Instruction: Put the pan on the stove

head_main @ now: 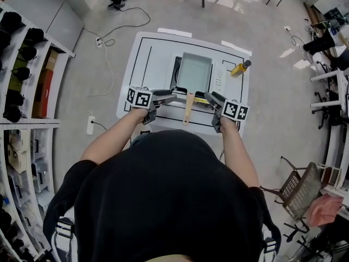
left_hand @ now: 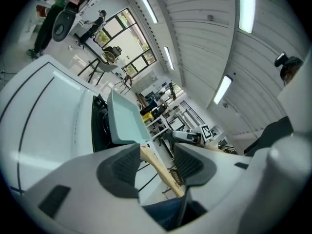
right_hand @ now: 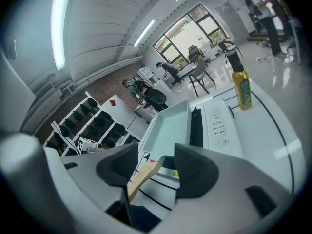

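White table (head_main: 143, 59) carries the stove (head_main: 219, 78); the pan (head_main: 194, 72) sits on the stove, handle (head_main: 188, 107) toward us. Near the stove we hold left gripper (head_main: 170, 96) and right gripper (head_main: 211, 98), jaws wide, gripping nothing.

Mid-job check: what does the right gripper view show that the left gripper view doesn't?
Only the right gripper view: the oil bottle, the button panel and the left claw. Only the left gripper view: the right claw. Both: the pan on the stove, its wooden handle, and that view's own jaws apart, gripping nothing.
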Tool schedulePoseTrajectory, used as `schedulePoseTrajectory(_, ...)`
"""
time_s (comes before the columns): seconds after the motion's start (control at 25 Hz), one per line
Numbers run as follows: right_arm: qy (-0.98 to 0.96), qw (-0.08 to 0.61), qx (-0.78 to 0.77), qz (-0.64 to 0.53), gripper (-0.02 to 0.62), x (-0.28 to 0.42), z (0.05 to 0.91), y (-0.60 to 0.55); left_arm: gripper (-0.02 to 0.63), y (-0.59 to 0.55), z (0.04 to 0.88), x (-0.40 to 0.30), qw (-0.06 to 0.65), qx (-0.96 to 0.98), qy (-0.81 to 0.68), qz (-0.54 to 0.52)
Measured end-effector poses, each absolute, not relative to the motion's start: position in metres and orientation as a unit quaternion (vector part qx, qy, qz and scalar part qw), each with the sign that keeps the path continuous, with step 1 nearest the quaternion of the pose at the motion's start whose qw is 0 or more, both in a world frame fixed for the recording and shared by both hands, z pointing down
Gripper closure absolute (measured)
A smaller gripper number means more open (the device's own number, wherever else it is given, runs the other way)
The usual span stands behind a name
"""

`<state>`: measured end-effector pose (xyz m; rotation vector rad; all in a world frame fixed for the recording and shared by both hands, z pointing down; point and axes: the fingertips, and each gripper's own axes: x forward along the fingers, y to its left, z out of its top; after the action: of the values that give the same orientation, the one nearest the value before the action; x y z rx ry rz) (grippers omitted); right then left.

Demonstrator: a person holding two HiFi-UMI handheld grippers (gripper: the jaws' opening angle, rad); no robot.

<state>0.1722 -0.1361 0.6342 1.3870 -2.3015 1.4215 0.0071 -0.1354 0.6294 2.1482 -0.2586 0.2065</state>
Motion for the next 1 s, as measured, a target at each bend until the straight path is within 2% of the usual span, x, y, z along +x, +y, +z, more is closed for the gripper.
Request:
schedulePoseTrajectory(0.44,-0.761,0.070,0.510,0.396,0.367,0.188,0.607,-0.141,0.397,-0.169,0.584,-0.011,0.376,0.910,-0.160,0.064)
schedulePoseTrajectory(1.0,-0.776,0.084,0.542,0.310,0.428,0.181,0.552,-0.152,0.416,-0.199,0.539,-0.031,0.262,0.938,-0.220,0.057)
